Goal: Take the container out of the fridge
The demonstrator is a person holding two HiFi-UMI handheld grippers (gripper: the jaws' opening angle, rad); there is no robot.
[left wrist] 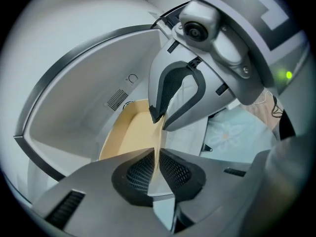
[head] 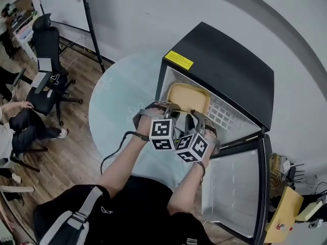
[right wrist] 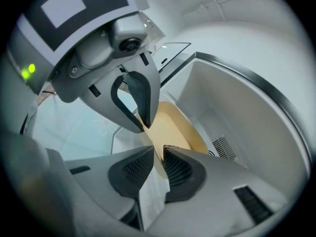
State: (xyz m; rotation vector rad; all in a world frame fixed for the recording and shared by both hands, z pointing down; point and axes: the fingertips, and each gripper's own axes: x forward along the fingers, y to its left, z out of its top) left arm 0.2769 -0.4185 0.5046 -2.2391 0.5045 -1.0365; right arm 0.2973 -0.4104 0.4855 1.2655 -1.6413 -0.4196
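Observation:
A shallow yellow container (head: 190, 96) lies on the white shelf inside the small black fridge (head: 225, 60), whose door (head: 236, 190) hangs open toward me. Both grippers reach in side by side at the container's near rim. In the left gripper view, my left gripper (left wrist: 158, 164) has its mesh pads pressed on the thin yellow wall of the container (left wrist: 129, 132). The right gripper (left wrist: 160, 120) pinches the same rim a little further along. In the right gripper view, my right gripper (right wrist: 159, 157) holds the rim of the container (right wrist: 174, 128) between its pads, with the left gripper (right wrist: 144, 124) beside it.
The fridge stands on a round glass table (head: 115, 108). Its white inner walls (right wrist: 237, 112) close in around both grippers, with a vent grille (left wrist: 117, 98) at the back. Office chairs (head: 48, 80) and seated people are at the far left, and cluttered boxes (head: 286, 208) lie at the right.

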